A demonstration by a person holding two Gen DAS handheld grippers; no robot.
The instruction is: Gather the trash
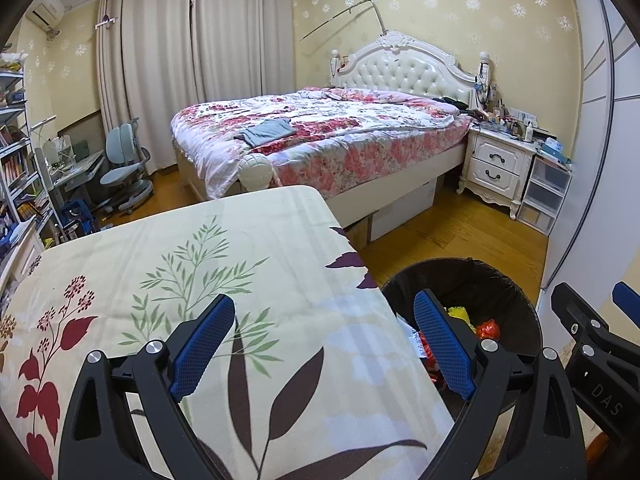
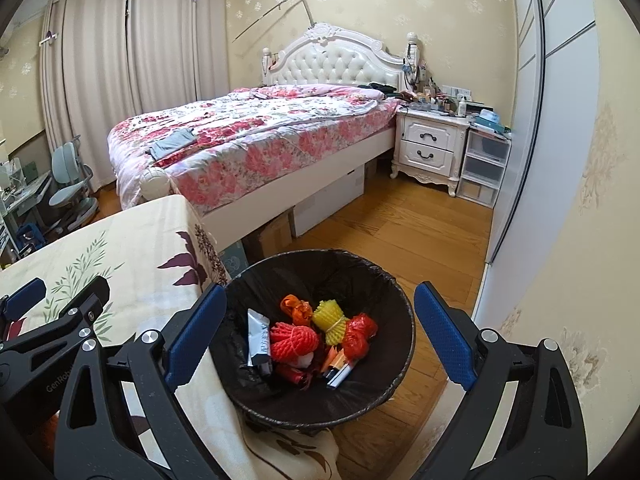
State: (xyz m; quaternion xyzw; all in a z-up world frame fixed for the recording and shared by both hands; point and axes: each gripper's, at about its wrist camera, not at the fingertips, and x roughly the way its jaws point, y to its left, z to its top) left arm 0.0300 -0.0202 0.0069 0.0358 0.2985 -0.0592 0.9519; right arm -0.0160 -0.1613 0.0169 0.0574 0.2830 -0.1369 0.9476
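A black-lined trash bin (image 2: pixel 384 384) stands on the floor beside the table; it also shows in the left wrist view (image 1: pixel 516 296). Inside lie red foam netting (image 2: pixel 294 338), yellow foam netting (image 2: pixel 330 318), an orange wrapper (image 2: pixel 296 310), a red bag (image 2: pixel 360 332), a silver packet (image 2: pixel 258 336) and small wrappers. My right gripper (image 2: pixel 320 336) is open and empty above the bin. My left gripper (image 1: pixel 324 344) is open and empty over the table's right edge. The table (image 1: pixel 160 264) has a floral cloth with no trash visible on it.
A bed (image 2: pixel 256 136) with a floral quilt stands behind the table. A white nightstand (image 2: pixel 432 148) and plastic drawers (image 2: pixel 484 168) sit at the right by the wardrobe door (image 2: pixel 560 120). A desk chair (image 1: pixel 124 168) and bookshelves (image 1: pixel 20 168) are at the left. Boxes lie under the bed.
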